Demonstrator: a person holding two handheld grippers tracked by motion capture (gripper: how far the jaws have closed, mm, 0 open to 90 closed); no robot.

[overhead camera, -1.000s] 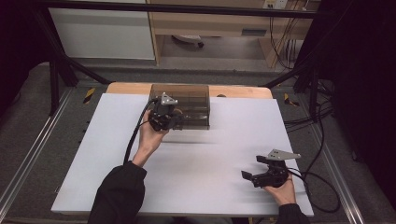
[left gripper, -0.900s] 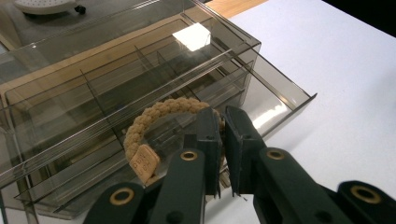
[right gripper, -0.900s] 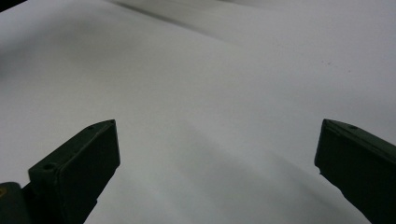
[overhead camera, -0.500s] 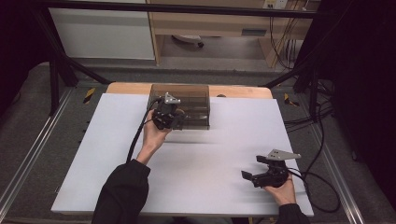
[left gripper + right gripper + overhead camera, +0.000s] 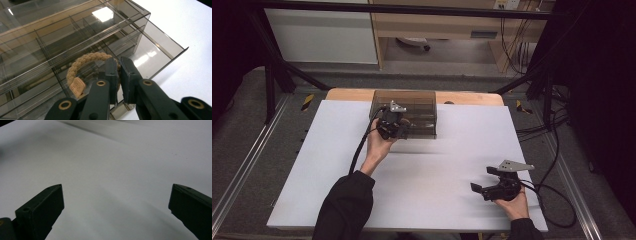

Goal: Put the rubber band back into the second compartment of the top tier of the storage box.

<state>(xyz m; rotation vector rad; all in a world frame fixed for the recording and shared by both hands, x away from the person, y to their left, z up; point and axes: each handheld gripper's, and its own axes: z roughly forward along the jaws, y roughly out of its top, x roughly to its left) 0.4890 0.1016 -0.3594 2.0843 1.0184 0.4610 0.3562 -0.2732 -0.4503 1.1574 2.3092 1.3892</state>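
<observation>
A white table (image 5: pixel 422 165) with a pale wooden strip along its far edge stands on grey carpeted floor (image 5: pixel 242 135), framed by black metal struts; beyond it are a white cabinet (image 5: pixel 322 35) and a wooden shelf unit (image 5: pixel 447 25), with cables (image 5: pixel 557 125) trailing down the right side. At the far middle of the table sits a smoky transparent organizer box (image 5: pixel 412 107) split into compartments by thin dividers, with a shallow drawer (image 5: pixel 152 52) pulled out toward the person. The left gripper (image 5: pixel 119 75), held in the person's left hand (image 5: pixel 379 145), is right at the box's near face. Its jaws are clenched on a tan braided bracelet (image 5: pixel 85 63); the loop stands up ahead of and to the left of the jaw tips, over the compartments, with its small tan tag (image 5: pixel 77 87) hanging low beside the left jaw. The loop's face is turned toward the left gripper view camera, and it is roughly round. The right gripper (image 5: pixel 492 182), in the right hand (image 5: pixel 512 202), is well apart near the table's front right corner, its jaws spread wide and released over bare white surface.
</observation>
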